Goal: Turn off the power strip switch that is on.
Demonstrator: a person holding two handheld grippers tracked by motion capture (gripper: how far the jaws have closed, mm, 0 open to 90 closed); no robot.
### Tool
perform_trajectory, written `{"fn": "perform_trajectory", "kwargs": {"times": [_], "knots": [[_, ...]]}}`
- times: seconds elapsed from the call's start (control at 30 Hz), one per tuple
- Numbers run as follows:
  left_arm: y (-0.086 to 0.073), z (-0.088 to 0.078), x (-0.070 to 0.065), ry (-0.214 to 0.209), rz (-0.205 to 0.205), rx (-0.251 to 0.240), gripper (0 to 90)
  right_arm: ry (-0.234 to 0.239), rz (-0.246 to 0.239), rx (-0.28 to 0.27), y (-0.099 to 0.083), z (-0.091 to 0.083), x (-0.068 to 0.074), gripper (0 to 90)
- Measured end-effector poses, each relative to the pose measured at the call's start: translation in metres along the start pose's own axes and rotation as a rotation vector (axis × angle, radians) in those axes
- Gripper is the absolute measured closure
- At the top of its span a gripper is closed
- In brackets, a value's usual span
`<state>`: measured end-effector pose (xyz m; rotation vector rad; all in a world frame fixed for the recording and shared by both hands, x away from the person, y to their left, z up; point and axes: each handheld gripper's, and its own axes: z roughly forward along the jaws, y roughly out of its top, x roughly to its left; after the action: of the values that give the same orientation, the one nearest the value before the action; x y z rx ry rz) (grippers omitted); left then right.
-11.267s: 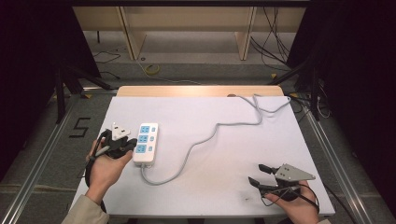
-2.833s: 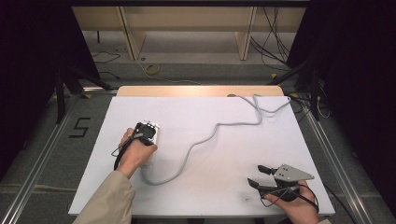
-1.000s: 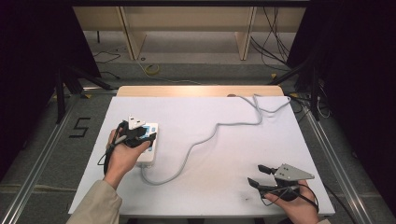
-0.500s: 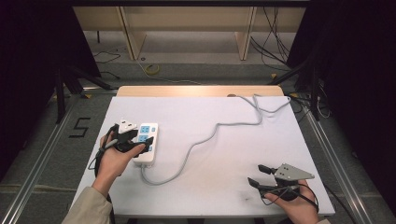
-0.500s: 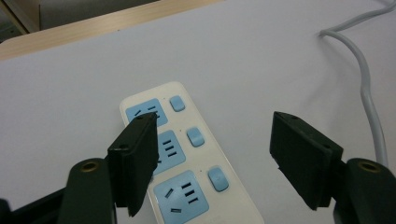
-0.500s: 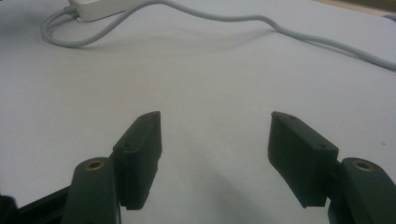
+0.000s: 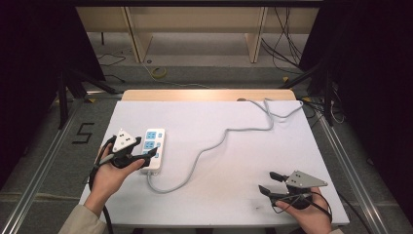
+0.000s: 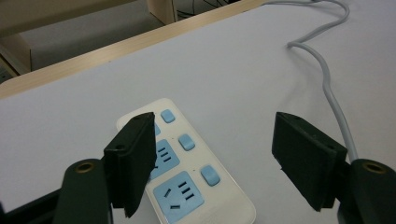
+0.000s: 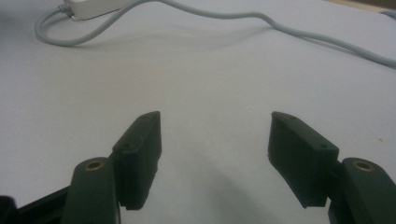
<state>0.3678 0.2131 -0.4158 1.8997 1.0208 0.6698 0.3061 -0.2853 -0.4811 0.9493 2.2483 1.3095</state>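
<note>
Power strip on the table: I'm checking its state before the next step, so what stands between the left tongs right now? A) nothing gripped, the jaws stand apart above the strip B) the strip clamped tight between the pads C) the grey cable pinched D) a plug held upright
A: in the left gripper view the left tongs stand wide apart, with the white power strip lying flat on the table beneath them, not pressed by either pad.

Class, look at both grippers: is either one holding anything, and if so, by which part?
Nothing is held. The left gripper has just been opening, jaws apart over the power strip; the right gripper stands open above the table.
</note>
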Motion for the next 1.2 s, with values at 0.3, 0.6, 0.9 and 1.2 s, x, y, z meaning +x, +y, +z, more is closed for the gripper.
{"fn": "perform_trajectory", "kwargs": {"times": [0.3,0.6,0.9,1.2], "knots": [[-0.011,-0.009,-0.008,-0.032,0.061,-0.005,29.6,-0.004,0.000,0.003,0.000,0.000,0.000,36.0],[-0.020,-0.019,-0.009,-0.065,0.067,-0.028,28.5,-0.006,-0.007,0.005,0.000,0.000,0.000,35.9],[-0.032,-0.026,-0.009,-0.072,0.070,-0.039,27.8,-0.006,-0.008,0.009,0.000,0.000,0.001,36.0],[-0.039,-0.028,-0.011,-0.086,0.084,-0.053,27.1,-0.006,-0.008,0.008,0.000,0.000,0.001,35.9]]}}
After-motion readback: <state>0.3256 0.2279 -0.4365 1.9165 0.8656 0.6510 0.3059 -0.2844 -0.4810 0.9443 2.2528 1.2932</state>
